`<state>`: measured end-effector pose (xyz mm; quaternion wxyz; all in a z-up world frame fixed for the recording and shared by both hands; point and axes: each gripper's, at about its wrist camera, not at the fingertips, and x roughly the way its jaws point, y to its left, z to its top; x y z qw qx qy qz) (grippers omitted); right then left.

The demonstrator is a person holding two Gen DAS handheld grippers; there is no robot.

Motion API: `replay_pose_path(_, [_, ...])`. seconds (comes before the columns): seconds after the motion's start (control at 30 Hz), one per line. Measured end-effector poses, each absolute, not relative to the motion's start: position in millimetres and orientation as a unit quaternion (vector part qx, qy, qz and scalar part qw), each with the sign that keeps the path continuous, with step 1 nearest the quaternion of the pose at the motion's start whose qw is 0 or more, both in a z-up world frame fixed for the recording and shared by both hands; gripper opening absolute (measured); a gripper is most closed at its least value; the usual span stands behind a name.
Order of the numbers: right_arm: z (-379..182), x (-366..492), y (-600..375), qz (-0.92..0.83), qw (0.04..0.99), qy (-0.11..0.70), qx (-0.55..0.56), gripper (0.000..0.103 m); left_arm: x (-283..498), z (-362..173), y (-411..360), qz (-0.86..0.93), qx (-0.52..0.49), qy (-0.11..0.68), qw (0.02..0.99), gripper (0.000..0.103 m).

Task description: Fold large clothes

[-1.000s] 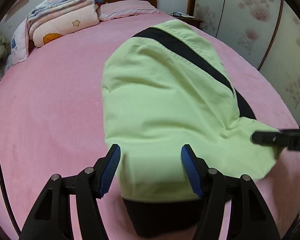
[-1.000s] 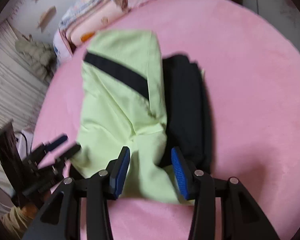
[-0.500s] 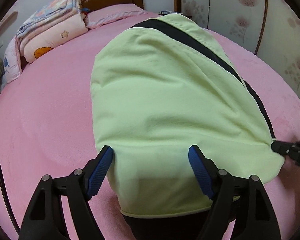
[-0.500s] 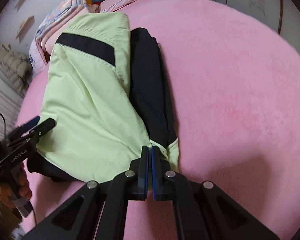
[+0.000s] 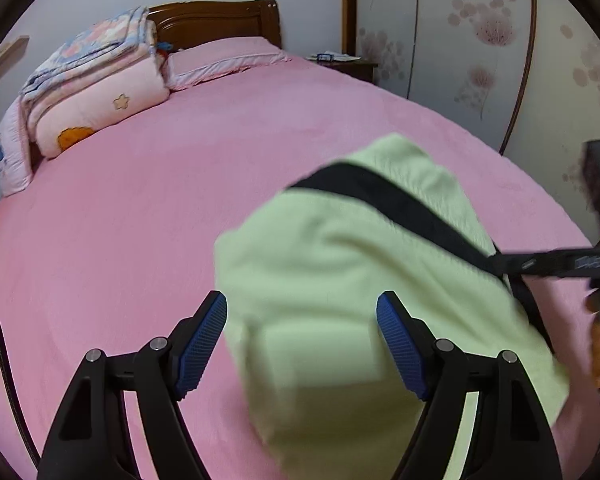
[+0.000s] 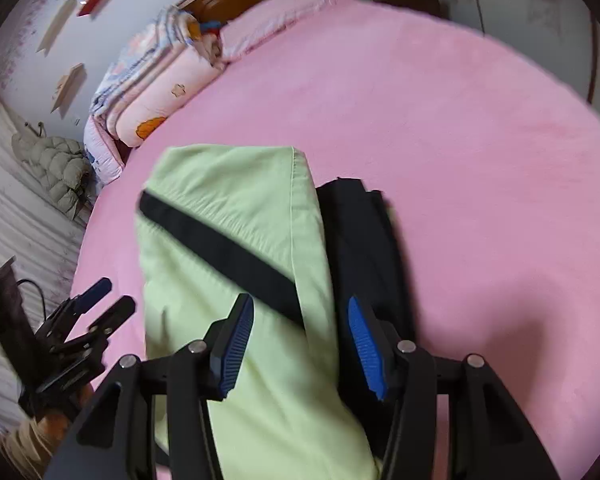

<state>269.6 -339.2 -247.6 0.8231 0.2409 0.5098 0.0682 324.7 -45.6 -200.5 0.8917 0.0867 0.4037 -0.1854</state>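
The folded light-green garment (image 6: 236,280) with its black stripe lies on the pink bed (image 6: 460,160), at about six o'clock of it in the right wrist view. The right gripper (image 6: 300,340) has just been opening, its jaws apart over the cloth and pressing nothing. The left gripper (image 5: 302,340) stands released too (wide, at the garment's near edge).

- A home bedroom: a bed (image 5: 180,208) under a pink cover, with a dark wooden headboard (image 5: 216,20).
- Folded quilts (image 5: 96,92) and a pillow (image 5: 224,60) at its head.
- Flower-patterned wardrobe doors (image 5: 472,40), a nightstand (image 5: 352,68) beside them.
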Motion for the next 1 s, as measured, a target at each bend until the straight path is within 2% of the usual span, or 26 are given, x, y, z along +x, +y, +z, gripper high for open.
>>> replay_pose_path(0.13, [-265.5,296.6,-331.7,0.076,0.817,0.516,0.248,0.049,355.2,-206.9,-56.1,-0.201,0.087,0.402,0.889,0.075])
replay_pose_path(0.2, [-263.8,300.8,-328.4,0.074,0.828,0.507,0.228,0.005,365.5,-211.7,-64.6,-0.200,0.093,0.407,0.887,0.075])
replay_pose_path(0.4, [-274.1,300.1,-343.5,0.006,0.848,0.504,0.166,0.003,398.1,-238.2,-86.4,-0.180,0.118,0.434,0.875,0.075])
replay_pose_path(0.53, [-297.7,304.2,-344.8,-0.002,0.847,0.509,0.150,0.003,406.5,-264.2,-110.9,-0.163,0.197,0.429,0.867,0.080])
replay_pose_path(0.67, [-304.3,305.2,-346.6,-0.006,0.849,0.506,0.152,0.003,407.0,-265.3,-113.0,-0.164,0.195,0.425,0.868,0.081])
replay_pose_path(0.73, [-299.1,300.8,-348.4,-0.004,0.849,0.508,0.149,0.005,405.1,-259.6,-108.5,-0.168,0.187,0.422,0.871,0.082])
replay_pose_path(0.8, [-290.1,299.8,-349.9,-0.002,0.844,0.515,0.150,0.012,401.4,-251.6,-103.0,-0.168,0.178,0.428,0.870,0.082])
replay_pose_path(1.0, [-233.2,286.6,-346.3,0.008,0.870,0.473,0.142,0.012,364.6,-215.7,-70.9,-0.152,0.103,0.431,0.883,0.082])
